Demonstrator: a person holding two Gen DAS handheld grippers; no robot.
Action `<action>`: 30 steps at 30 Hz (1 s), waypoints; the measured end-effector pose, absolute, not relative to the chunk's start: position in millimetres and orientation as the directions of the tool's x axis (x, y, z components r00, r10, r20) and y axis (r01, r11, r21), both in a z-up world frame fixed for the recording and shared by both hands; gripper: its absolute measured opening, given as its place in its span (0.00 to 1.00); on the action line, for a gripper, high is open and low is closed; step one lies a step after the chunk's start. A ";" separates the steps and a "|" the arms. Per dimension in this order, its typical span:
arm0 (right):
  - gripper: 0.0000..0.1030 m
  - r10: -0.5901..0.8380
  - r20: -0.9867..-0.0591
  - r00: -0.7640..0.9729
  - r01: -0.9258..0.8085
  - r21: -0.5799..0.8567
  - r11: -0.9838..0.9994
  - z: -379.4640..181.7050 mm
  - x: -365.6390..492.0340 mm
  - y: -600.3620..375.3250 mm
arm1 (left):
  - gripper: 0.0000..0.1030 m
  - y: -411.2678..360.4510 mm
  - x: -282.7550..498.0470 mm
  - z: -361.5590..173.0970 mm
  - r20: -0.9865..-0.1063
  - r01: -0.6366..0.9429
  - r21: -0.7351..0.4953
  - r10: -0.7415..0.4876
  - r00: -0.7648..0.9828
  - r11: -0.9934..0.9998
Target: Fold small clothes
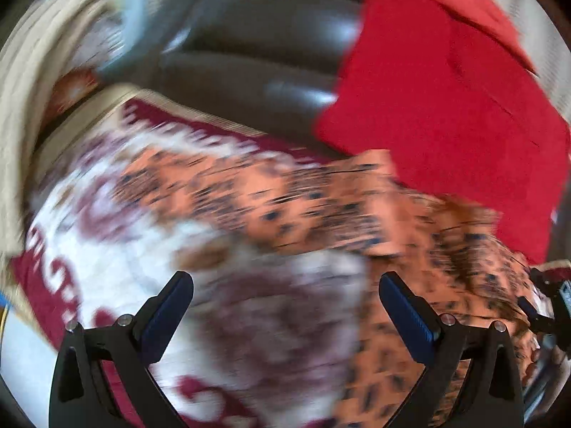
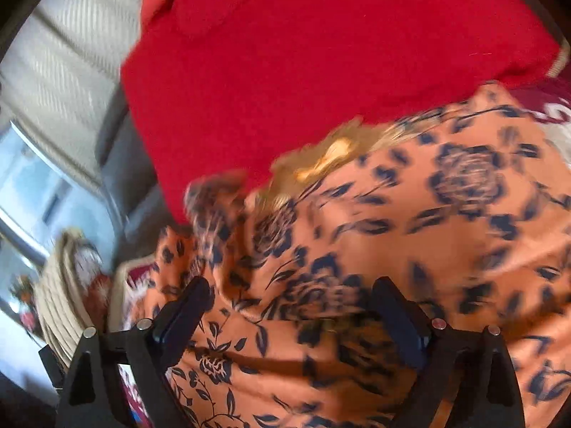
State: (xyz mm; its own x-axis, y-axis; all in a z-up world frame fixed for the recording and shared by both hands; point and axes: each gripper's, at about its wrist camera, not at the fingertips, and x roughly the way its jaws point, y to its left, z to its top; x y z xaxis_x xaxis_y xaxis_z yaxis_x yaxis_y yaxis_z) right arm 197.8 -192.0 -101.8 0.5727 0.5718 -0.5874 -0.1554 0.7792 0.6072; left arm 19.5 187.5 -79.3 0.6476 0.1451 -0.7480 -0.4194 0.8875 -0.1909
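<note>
An orange garment with a dark blue flower print (image 1: 410,221) lies across a maroon and white patterned cover (image 1: 117,235). It fills the lower right wrist view (image 2: 410,249), rumpled at its near edge. A red garment (image 1: 446,114) lies beyond it, also in the right wrist view (image 2: 303,53). My left gripper (image 1: 285,281) is open and empty above the cover, left of the orange garment. My right gripper (image 2: 291,285) is open over the orange garment's rumpled edge and holds nothing. Both views are motion-blurred.
A dark brown leather seat back (image 1: 257,53) rises behind the cover. A beige ribbed cushion (image 2: 71,57) sits at the left. The other gripper (image 1: 549,303) shows at the right edge of the left wrist view. A woven basket (image 2: 64,285) stands lower left.
</note>
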 end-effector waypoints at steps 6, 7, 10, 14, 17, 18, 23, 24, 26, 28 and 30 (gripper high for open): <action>0.92 0.519 -0.558 0.647 -0.082 0.626 0.775 -108.0 197.7 -261.8 | 1.00 88.0 90.1 -55.3 -0.746 -0.148 -0.189 -0.044 0.664 0.971; 0.92 0.520 -0.557 0.647 -0.065 0.639 0.766 -114.7 200.9 -269.8 | 1.00 73.2 105.2 -59.8 -0.765 -0.136 -0.158 -0.034 0.643 0.978; 0.92 0.539 -0.552 0.636 -0.057 0.663 0.747 -131.0 190.4 -280.5 | 1.00 62.2 134.0 -81.4 -0.813 -0.184 -0.165 -0.028 0.582 0.969; 0.92 0.563 -0.525 0.638 -0.084 0.679 0.729 -145.0 180.4 -290.9 | 0.97 68.5 157.7 -114.8 -0.866 -0.271 -0.179 -0.020 0.500 0.946; 0.92 0.563 -0.514 0.647 -0.110 0.667 0.737 -144.9 179.5 -287.4 | 0.64 80.4 173.0 -147.0 -0.922 -0.321 -0.175 -0.041 0.385 0.931; 0.92 0.563 -0.512 0.649 -0.112 0.668 0.736 -144.5 179.2 -287.7 | 0.37 84.3 174.6 -153.3 -0.932 -0.337 -0.178 -0.049 0.359 0.925; 0.92 0.579 -0.518 0.630 -0.103 0.683 0.723 -142.1 177.5 -293.8 | 0.08 93.3 155.7 -118.8 -0.864 -0.313 -0.199 -0.015 0.504 0.929; 0.92 0.582 -0.520 0.625 -0.100 0.687 0.720 -138.7 176.8 -296.0 | 0.08 94.5 149.3 -108.9 -0.838 -0.302 -0.192 0.004 0.545 0.934; 0.92 0.578 -0.504 0.642 -0.101 0.691 0.716 -126.5 174.9 -300.9 | 0.08 97.5 142.0 -106.9 -0.820 -0.298 -0.158 0.043 0.571 0.941; 0.92 0.575 -0.467 0.672 -0.121 0.697 0.707 -106.8 175.4 -309.2 | 0.08 102.1 144.8 -132.6 -0.872 -0.304 -0.126 0.040 0.487 0.944; 0.92 0.576 -0.446 0.685 -0.132 0.702 0.700 -91.7 185.7 -314.7 | 0.09 104.9 142.7 -154.3 -0.893 -0.305 -0.124 0.028 0.449 0.944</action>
State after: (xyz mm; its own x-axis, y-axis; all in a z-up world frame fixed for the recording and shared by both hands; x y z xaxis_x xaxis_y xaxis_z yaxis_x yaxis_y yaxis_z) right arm 185.7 -314.7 -91.7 0.6851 0.5761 -0.4458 -0.1317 0.6998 0.7021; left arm 142.7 104.9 -154.3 0.4489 0.0277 -0.8931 -0.3051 0.9442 -0.1241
